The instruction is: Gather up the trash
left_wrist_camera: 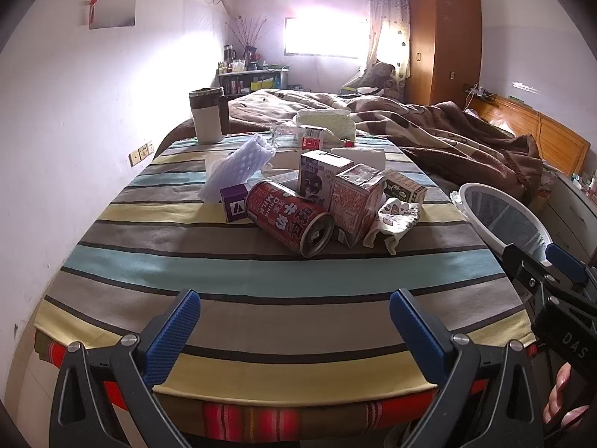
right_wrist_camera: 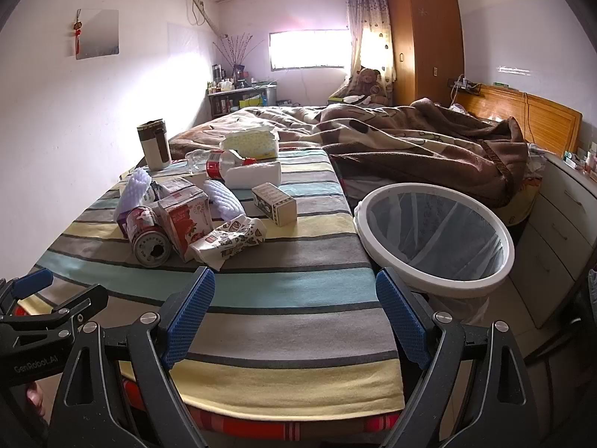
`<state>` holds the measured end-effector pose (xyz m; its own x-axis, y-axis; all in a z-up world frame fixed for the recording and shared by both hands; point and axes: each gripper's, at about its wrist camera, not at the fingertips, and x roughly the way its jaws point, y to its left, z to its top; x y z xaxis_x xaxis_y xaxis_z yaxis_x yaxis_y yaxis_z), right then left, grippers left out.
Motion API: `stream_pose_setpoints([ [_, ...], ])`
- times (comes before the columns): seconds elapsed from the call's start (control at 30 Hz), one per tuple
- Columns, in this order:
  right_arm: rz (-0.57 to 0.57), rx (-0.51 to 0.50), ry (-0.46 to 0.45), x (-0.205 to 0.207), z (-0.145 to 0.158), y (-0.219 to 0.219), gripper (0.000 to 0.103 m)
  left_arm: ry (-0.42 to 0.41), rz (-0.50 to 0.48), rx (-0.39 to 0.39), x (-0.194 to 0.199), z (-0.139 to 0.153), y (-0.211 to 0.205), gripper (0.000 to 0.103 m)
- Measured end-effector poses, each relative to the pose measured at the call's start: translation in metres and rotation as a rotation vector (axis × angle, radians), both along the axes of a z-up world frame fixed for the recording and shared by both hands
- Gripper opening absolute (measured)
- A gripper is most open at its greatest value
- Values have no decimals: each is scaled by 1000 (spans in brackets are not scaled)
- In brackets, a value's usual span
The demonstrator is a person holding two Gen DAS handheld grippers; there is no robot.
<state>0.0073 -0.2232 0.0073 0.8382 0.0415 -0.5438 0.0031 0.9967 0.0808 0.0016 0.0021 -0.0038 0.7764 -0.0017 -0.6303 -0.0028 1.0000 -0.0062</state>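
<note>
Both tools hang over the near edge of the striped desk [left_wrist_camera: 261, 280], angled down toward it, and nothing has been picked up yet. The left hand-held gripper [left_wrist_camera: 294, 321] at the bottom of its frame is released, blue pads wide apart with only cloth between them; the right hand-held gripper [right_wrist_camera: 294, 298] at lower centre of its own view is likewise spread and empty.

The trash sits bunched in the middle of each picture — a red drink can [left_wrist_camera: 291, 220] on its side with its open end facing the camera, a red-and-white carton [left_wrist_camera: 356, 201] touching it, a crumpled printed wrapper [right_wrist_camera: 231, 240] just beside that, a small box [right_wrist_camera: 274, 203] lying apart, white foam netting [left_wrist_camera: 238, 166], and a plastic bottle [right_wrist_camera: 216, 160] further back.

The white bin [right_wrist_camera: 436, 237], lined with a clear bag, stands off the desk's right edge at centre right — probably so that the right tool can drop items in with a short swing. The wrapper looks the nearest first grab.
</note>
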Motion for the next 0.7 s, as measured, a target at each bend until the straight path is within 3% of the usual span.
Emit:
stream_pose_setpoints([
  [0.7,0,-9,-4,-2,1,0,90,3,9,-12,2,-1,5,103],
])
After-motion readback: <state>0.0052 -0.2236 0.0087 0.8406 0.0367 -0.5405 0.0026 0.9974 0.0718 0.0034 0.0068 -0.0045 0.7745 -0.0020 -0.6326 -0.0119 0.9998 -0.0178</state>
